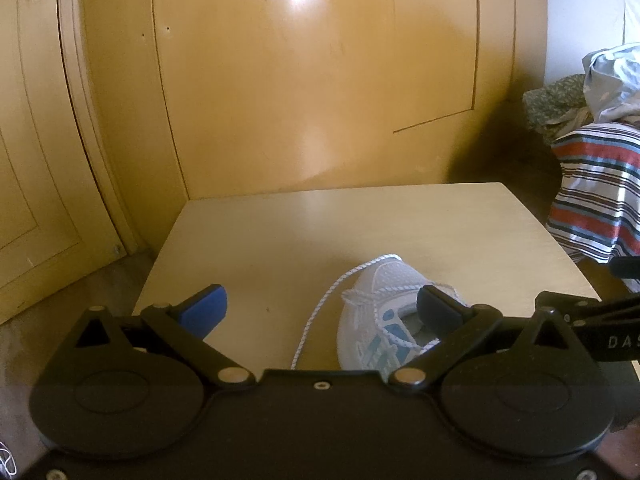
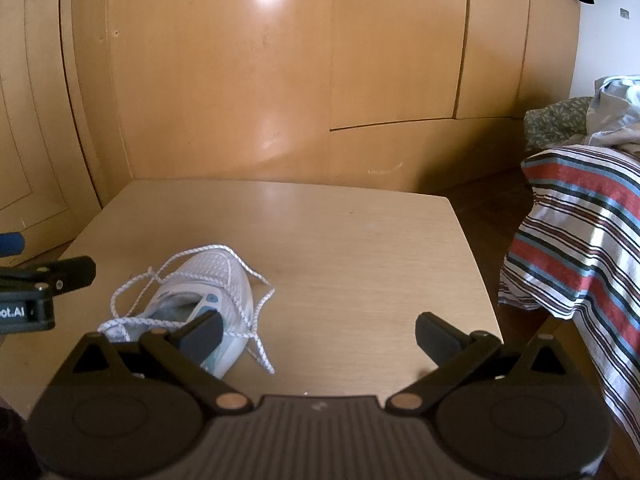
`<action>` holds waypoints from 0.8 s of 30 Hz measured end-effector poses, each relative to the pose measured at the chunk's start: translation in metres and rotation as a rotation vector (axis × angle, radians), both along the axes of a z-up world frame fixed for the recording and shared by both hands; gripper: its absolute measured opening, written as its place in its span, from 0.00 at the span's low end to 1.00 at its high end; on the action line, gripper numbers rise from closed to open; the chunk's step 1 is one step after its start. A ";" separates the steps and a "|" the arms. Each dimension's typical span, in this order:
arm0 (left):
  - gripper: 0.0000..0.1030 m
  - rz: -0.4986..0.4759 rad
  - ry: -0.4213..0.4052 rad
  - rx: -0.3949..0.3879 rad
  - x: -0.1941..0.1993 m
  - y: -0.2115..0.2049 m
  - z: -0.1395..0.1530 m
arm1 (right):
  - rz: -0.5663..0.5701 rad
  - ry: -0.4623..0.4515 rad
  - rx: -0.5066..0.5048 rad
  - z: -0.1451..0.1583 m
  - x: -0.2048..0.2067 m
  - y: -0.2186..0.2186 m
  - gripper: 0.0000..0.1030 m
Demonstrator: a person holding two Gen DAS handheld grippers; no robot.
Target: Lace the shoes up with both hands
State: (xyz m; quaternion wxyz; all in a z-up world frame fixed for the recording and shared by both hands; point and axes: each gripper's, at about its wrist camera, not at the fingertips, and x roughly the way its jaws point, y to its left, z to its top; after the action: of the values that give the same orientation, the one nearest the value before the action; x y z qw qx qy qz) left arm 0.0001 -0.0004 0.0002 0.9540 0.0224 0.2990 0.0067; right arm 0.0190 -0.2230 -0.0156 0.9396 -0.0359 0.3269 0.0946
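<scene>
Left wrist view: the left gripper (image 1: 322, 310) hangs wide open and empty over the table (image 1: 280, 232) — the white shoe (image 1: 380, 320) lies just ahead, its lace (image 1: 320, 312) trailing loose. Right wrist view: the right gripper (image 2: 320, 330) gapes empty too, the shoe to its left — loose loops could snag a finger and drag the shoe.

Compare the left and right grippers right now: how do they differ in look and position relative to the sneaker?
The left gripper has one blue finger pad and one black; the right gripper shows both pads black. The white sneaker sits under the left gripper's right finger, but under the right gripper's left finger, so the shoe lies between the two. Both are open, empty, and clear of the white lace.
</scene>
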 end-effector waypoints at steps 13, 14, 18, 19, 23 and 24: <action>1.00 0.005 0.005 -0.009 -0.001 -0.014 -0.002 | -0.003 -0.011 -0.011 -0.003 0.000 -0.003 1.00; 1.00 0.004 0.005 -0.008 -0.002 -0.015 -0.004 | -0.004 -0.011 -0.012 -0.004 0.000 -0.003 1.00; 1.00 0.002 0.001 -0.006 -0.004 -0.019 -0.006 | -0.005 -0.012 -0.012 -0.006 -0.002 -0.002 1.00; 1.00 0.003 -0.001 -0.008 -0.005 -0.020 -0.007 | -0.004 -0.014 -0.013 -0.007 -0.003 0.000 1.00; 1.00 0.007 -0.005 -0.016 -0.007 -0.022 -0.009 | -0.002 -0.012 -0.014 -0.008 -0.005 0.000 1.00; 1.00 0.007 -0.006 -0.018 -0.008 -0.023 -0.010 | -0.002 -0.012 -0.014 -0.009 -0.007 0.001 1.00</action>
State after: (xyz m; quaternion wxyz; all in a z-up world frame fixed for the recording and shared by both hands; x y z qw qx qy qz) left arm -0.0081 -0.0234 -0.0095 0.9550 0.0128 0.2963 0.0075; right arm 0.0125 -0.2220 -0.0244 0.9413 -0.0429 0.3221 0.0912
